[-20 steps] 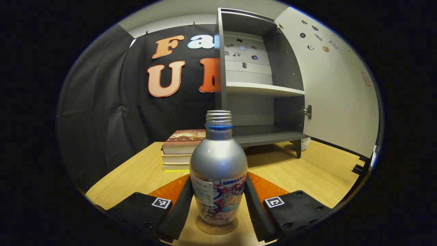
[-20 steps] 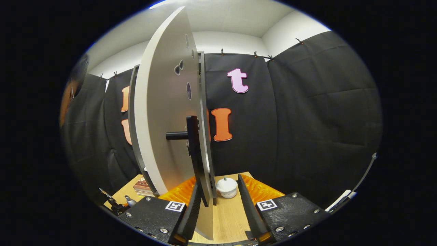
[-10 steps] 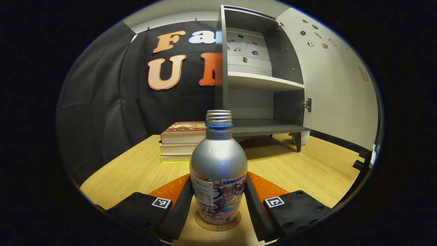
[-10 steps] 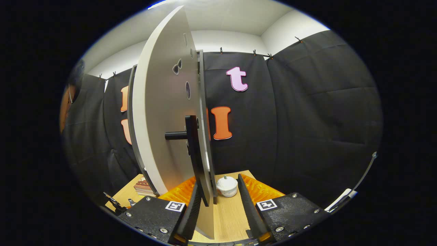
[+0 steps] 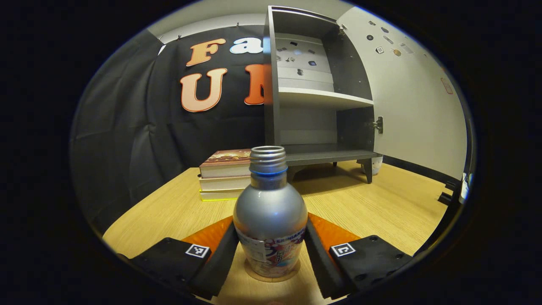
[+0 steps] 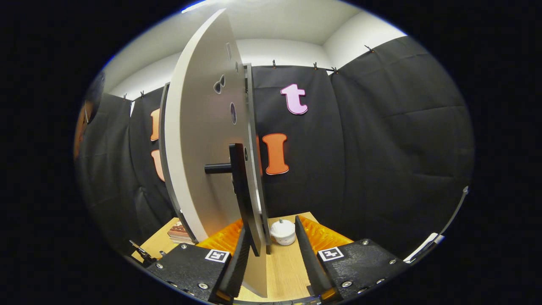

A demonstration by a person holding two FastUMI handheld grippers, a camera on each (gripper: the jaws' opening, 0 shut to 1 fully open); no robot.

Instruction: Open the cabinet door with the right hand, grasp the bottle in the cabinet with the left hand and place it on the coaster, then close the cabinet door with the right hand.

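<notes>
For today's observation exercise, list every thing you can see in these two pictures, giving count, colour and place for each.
Silver metal bottle with printed label: one, silver, standing on the coaster between the left gripper's fingers.
Round brown coaster: one, brown, on the table under the bottle.
Grey open cabinet: one, grey, at the back of the table.
Pale cabinet door: one, off-white with a black handle, swung open.
Stack of books: one stack, beside the cabinet.
Small white lidded pot: one, white, beyond the door.
Light wooden table: one.
Left gripper: fingers flank the bottle.
Right gripper: open at the door's edge.
</notes>
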